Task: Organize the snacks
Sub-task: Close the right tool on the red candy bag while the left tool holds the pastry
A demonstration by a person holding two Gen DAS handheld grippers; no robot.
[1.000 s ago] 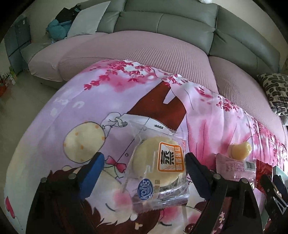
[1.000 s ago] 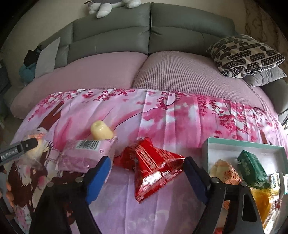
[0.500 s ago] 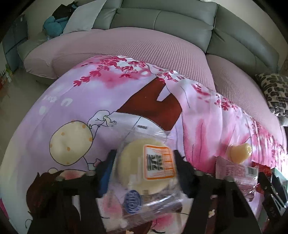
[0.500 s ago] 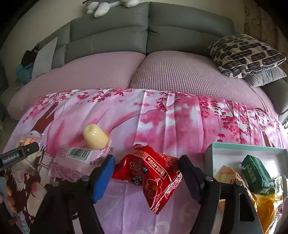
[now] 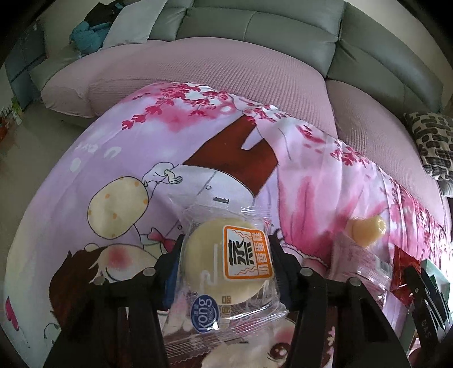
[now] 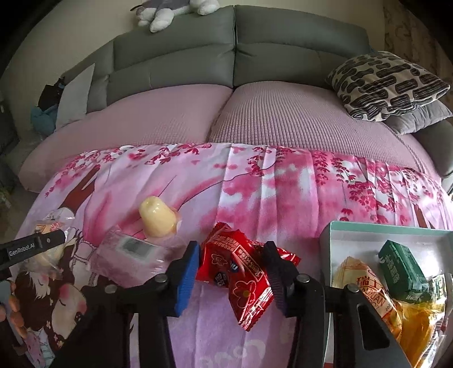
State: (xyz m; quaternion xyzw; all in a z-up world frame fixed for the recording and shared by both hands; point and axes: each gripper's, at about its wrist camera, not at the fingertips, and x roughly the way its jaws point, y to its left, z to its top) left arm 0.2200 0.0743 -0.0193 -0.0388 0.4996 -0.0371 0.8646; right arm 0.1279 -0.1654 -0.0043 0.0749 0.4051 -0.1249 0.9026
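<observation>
My left gripper (image 5: 225, 263) is shut on a clear-wrapped round steamed cake (image 5: 226, 266) with an orange label, held just above the pink cartoon cloth. My right gripper (image 6: 232, 269) is shut on a red snack packet (image 6: 240, 274), its fingers pressing both sides. A pink-wrapped snack (image 6: 127, 254) and a pale yellow jelly cup (image 6: 157, 216) lie left of the red packet; both also show in the left wrist view, the jelly cup (image 5: 366, 230) at right. A teal-rimmed white box (image 6: 368, 229) at right holds a green pack (image 6: 402, 269) and orange packets (image 6: 371, 294).
The pink cloth (image 6: 283, 192) covers a table in front of a grey sofa with pink seat covers (image 6: 175, 119). A patterned pillow (image 6: 385, 82) lies at the sofa's right. A plush toy (image 6: 170, 11) sits on the sofa back.
Both grippers have closed: the left onto the steamed cake, the right onto the red packet. The left gripper has lifted the cake slightly off the cloth.
</observation>
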